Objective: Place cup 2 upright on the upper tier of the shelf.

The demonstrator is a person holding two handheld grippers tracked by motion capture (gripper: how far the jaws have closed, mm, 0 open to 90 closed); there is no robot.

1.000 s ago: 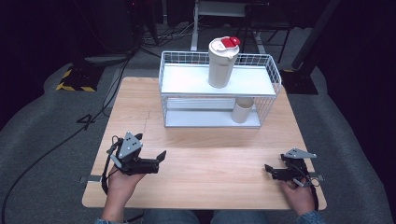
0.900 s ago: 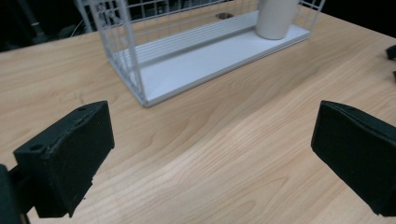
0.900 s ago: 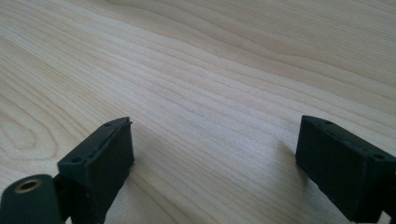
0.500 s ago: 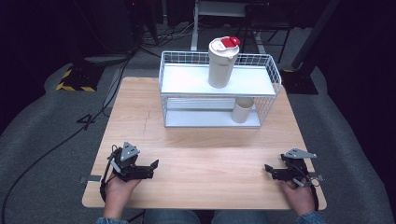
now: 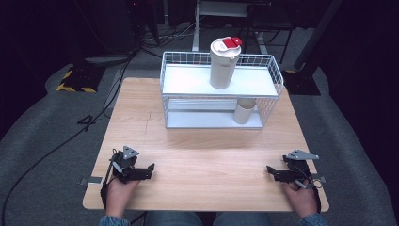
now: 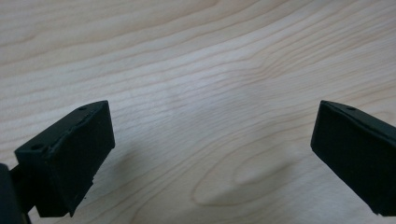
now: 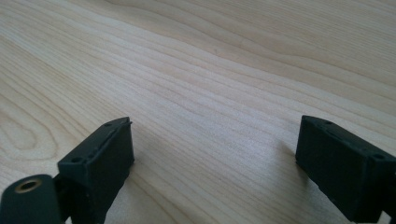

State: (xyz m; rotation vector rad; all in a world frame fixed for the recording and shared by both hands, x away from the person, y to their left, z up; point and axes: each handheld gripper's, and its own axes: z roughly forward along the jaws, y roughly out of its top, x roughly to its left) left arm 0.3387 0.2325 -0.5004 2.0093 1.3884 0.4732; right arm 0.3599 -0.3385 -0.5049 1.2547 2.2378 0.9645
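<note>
Left gripper (image 5: 149,169) low over table (image 5: 211,155) near front-left edge, jaws spread, nothing between. Right gripper (image 5: 270,172) near front-right edge, jaws likewise apart, empty. Neither touches anything; work looks unstarted or finished, cannot tell which. Lidded white jug (image 5: 223,63) upright on wire rack (image 5: 268,77) top shelf; paper cup (image 5: 244,110) below. Bare wood between, path unobstructed.

1. You see a white two-tier wire rack (image 5: 275,71) standing at the far side of the light wooden table (image 5: 207,155).
2. On its upper shelf stands an upright cream plastic jug with a red-and-white lid (image 5: 222,66).
3. On the lower shelf, towards the right, stands a small cream cylindrical cup (image 5: 244,111).
4. On the grey carpeted floor (image 5: 37,117) to your left lie a black cable (image 5: 56,146) and a yellow-and-black striped plate (image 5: 73,85).
</note>
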